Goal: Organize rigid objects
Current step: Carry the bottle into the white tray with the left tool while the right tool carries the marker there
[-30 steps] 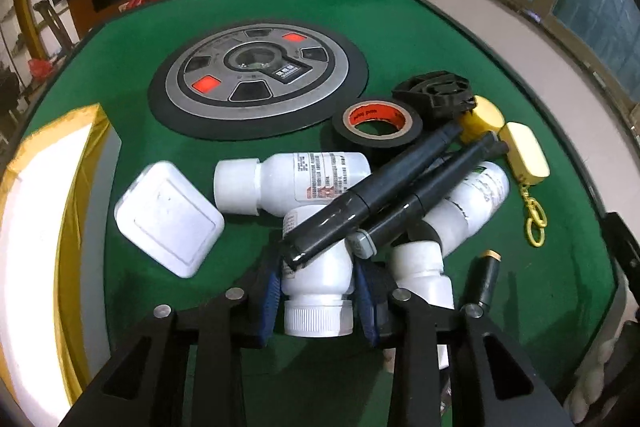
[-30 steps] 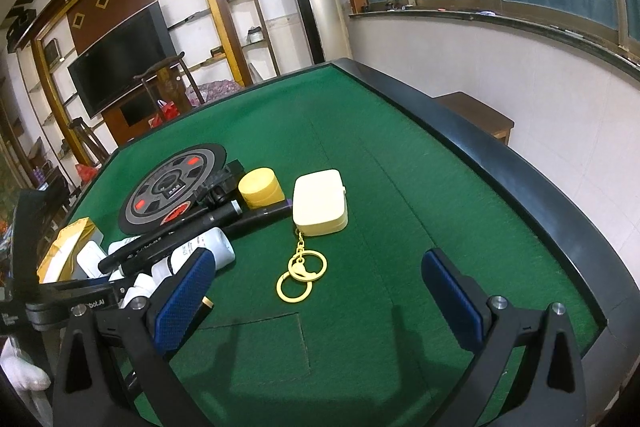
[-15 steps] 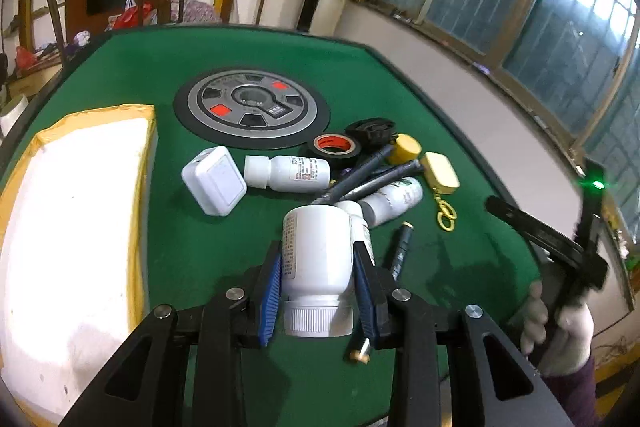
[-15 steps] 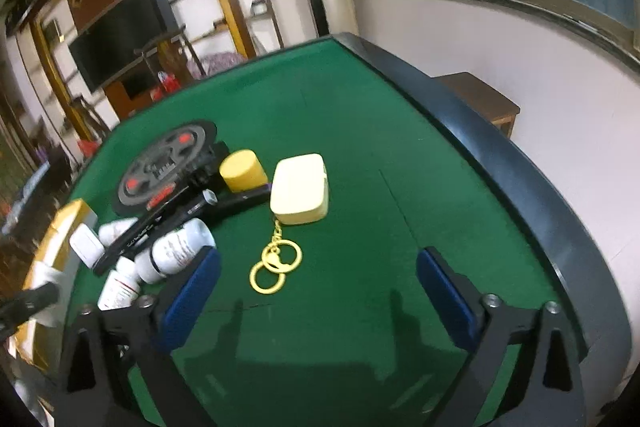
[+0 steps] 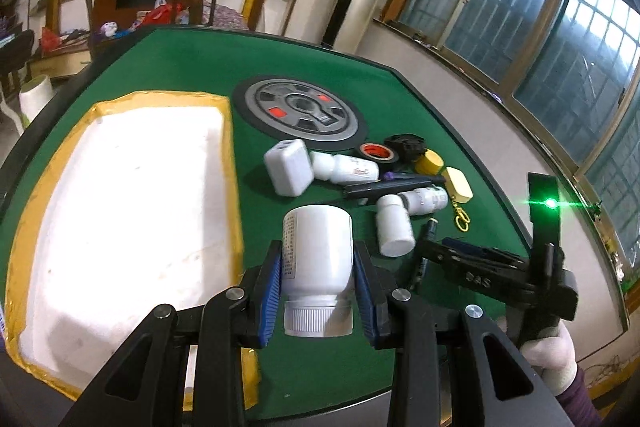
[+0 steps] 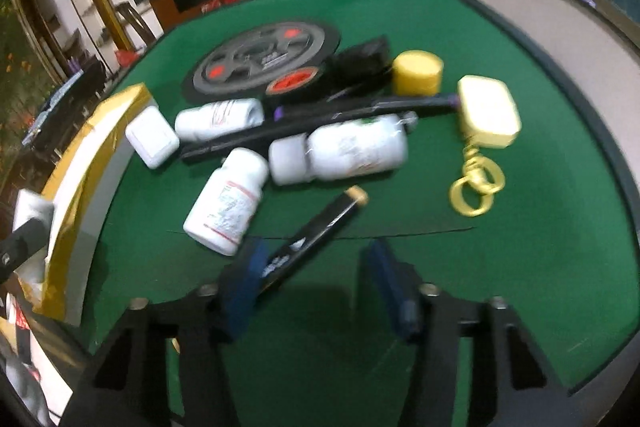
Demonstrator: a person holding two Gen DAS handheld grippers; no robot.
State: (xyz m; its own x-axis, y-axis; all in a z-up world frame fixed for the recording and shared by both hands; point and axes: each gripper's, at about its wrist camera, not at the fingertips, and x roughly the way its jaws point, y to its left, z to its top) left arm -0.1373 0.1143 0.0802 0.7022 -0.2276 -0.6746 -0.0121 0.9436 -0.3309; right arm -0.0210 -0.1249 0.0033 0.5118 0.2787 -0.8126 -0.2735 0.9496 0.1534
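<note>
— So, what is the left gripper (image 5: pixel 318 291) carrying?
— It is clamping a white bottle (image 5: pixel 318 255) by its body, cap toward the camera, lifted beside the white tray (image 5: pixel 120 187). Rigid, smooth plastic; probably light.
— And the right gripper (image 6: pixel 316 287)?
— Spread wide, hovering around a black pen (image 6: pixel 316 235); the view is blurred, so contact is uncertain.

White pill bottle (image 5: pixel 318 255) clamped between blue pads, ribbed cap toward the camera, raised off the green table (image 5: pixel 192 67). On the felt: two more white bottles (image 6: pixel 226 201) (image 6: pixel 344 149) on their sides, a fourth (image 6: pixel 218 117) behind; white square case (image 6: pixel 151 135); black tube (image 6: pixel 316 233) (gold tip) lying diagonally; yellow case (image 6: pixel 488 111) with keyring; yellow cap (image 6: pixel 417 73); tape roll (image 5: pixel 374 151).
</note>
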